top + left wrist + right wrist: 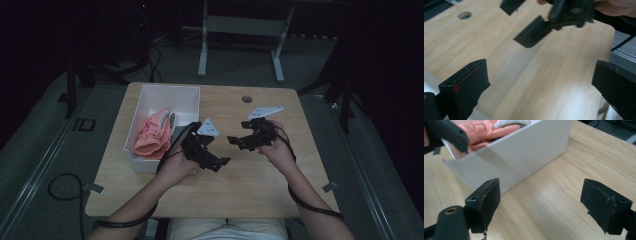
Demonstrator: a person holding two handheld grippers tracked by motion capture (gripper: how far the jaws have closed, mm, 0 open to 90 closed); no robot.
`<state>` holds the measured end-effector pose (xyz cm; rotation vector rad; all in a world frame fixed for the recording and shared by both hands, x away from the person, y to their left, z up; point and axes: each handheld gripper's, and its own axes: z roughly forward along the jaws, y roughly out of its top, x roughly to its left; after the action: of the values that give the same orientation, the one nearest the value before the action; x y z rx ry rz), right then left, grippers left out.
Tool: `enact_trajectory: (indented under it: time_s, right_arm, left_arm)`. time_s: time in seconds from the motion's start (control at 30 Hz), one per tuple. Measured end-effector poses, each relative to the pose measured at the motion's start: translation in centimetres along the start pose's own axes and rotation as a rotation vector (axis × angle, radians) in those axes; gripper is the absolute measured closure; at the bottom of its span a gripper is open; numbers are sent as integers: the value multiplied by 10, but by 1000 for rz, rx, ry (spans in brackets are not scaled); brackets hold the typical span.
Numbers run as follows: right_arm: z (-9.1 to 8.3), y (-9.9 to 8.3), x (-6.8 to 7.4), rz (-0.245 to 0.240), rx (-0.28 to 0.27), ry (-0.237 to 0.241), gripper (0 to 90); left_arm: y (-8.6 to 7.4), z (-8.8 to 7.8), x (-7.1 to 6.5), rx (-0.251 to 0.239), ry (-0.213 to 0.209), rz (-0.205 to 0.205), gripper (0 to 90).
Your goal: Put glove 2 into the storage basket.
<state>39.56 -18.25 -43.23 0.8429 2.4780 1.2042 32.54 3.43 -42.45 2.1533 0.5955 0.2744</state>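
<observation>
- On the pale wooden table (260,180), with its fine straight grain and rounded corners, stands a white rectangular box (188,96) with thin, smooth, flat walls, set toward the left side.
- Inside the box lies a soft, crumpled pink cloth (152,135), folded on itself, with a strip of white fabric (171,120) along its far edge; in the right gripper view the pink folds show over the box's rim.
- Just right of the box, the left gripper (223,161) hangs over bare wood. Its blocky black jaws are spread wide with nothing between them, as the left gripper view shows.
- Near it, across a small gap at the table's middle, the right gripper (233,140) points toward the left one. Its jaws also stand wide apart and hold nothing; their matte black pads look chipped and rough at the edges in the right gripper view.
- Each gripper carries a flat grey triangular plate on top and trails a black cable along the person's forearm.
- A small round grommet hole (247,99) sits in the tabletop near its far edge.
- Neither gripper touches the cloth or the box.
</observation>
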Motion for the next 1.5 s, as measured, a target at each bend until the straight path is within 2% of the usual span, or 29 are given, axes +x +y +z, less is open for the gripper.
enact_trajectory:
  time_s: [0.2,0.3,0.6,0.7,0.8,0.9,0.93,1.1,1.37,1.5]
  right_arm:
    - [-3,-19,-5,2,12,-22,160]
    - [-3,-29,-7,2,14,-23,160]
    - [3,-59,-14,-3,38,-65,160]
    - [6,-68,-16,4,46,-69,160]
    - [9,-78,-19,-5,53,-89,158]
    - [11,-85,-22,-9,58,-110,155]
    - [14,-95,-29,0,81,-143,154]
    - [15,-111,-39,39,90,-158,154]
    - [15,-130,-45,71,98,-173,152]
    - [15,-135,-46,79,97,-178,145]
  left_arm:
    - [-2,18,-17,21,-51,32,5]
    - [-6,28,-24,44,-59,58,5]
    - [-21,54,-31,75,-103,51,5]
    - [-29,64,-32,87,-142,61,5]
    - [-39,74,-32,99,-154,65,5]
    - [-47,80,-30,107,-158,44,5]
    - [-56,86,-28,116,-148,41,5]
    - [-71,92,-24,102,-167,4,5]
    - [-87,97,-26,105,-134,21,5]
    - [-91,98,-26,105,-136,17,5]
